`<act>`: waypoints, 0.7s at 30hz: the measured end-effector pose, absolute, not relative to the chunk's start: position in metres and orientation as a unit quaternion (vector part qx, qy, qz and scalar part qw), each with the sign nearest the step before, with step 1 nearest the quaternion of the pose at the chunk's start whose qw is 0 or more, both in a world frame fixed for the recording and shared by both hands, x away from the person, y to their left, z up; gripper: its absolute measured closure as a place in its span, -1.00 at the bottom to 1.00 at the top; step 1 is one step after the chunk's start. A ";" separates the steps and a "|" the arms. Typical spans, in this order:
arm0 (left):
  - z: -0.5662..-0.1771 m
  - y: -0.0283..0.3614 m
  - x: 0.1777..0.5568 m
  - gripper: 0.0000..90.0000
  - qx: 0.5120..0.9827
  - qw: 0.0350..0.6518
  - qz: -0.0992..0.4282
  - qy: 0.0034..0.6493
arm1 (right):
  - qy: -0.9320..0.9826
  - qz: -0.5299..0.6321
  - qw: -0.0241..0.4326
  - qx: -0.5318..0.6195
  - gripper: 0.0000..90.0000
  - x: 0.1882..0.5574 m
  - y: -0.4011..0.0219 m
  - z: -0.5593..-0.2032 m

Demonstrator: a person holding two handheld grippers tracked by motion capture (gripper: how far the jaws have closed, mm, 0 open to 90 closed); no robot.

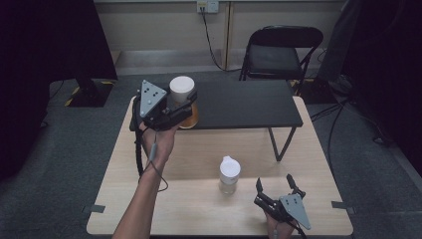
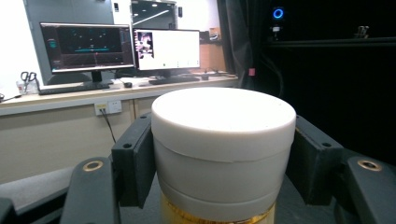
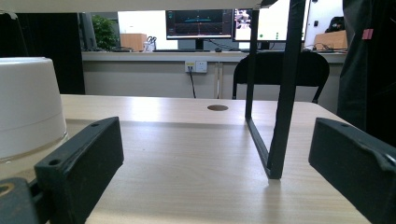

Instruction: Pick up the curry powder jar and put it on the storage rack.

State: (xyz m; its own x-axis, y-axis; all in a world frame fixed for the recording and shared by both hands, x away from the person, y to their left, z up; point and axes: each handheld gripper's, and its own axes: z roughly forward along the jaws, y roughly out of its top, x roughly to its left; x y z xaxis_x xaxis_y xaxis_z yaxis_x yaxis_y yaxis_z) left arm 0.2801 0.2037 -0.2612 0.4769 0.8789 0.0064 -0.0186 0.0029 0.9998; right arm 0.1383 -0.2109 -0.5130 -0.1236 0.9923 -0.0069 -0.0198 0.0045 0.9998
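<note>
The amber jar (image 1: 185, 107) with the white cap stands at the left end of the black shelf (image 1: 239, 105), the left gripper (image 1: 175, 110) clamped on its cap, probably to lift or steady it. The right gripper (image 1: 275, 190) rests on the table (image 1: 199, 144), jaws apart, just beside a second white-capped jar (image 1: 229, 174).

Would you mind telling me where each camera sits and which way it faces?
High view: above the near edge, looking forward and down on the wooden table; both forearms show.
Left gripper view: on the left gripper, facing monitors; jaws around the white-capped jar.
Right gripper view: on the right gripper, low over the table, facing the chair.
Shared: the jar.
</note>
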 end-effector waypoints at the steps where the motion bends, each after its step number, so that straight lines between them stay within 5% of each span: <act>1: -0.261 0.202 0.282 -0.25 0.604 0.610 0.370 0.357 | 0.527 0.534 0.474 0.461 -0.96 0.138 -0.211 -0.513; 21: -0.271 0.199 0.297 -0.25 0.603 0.608 0.362 0.368 | 0.527 0.535 0.473 0.461 -0.96 0.138 -0.212 -0.513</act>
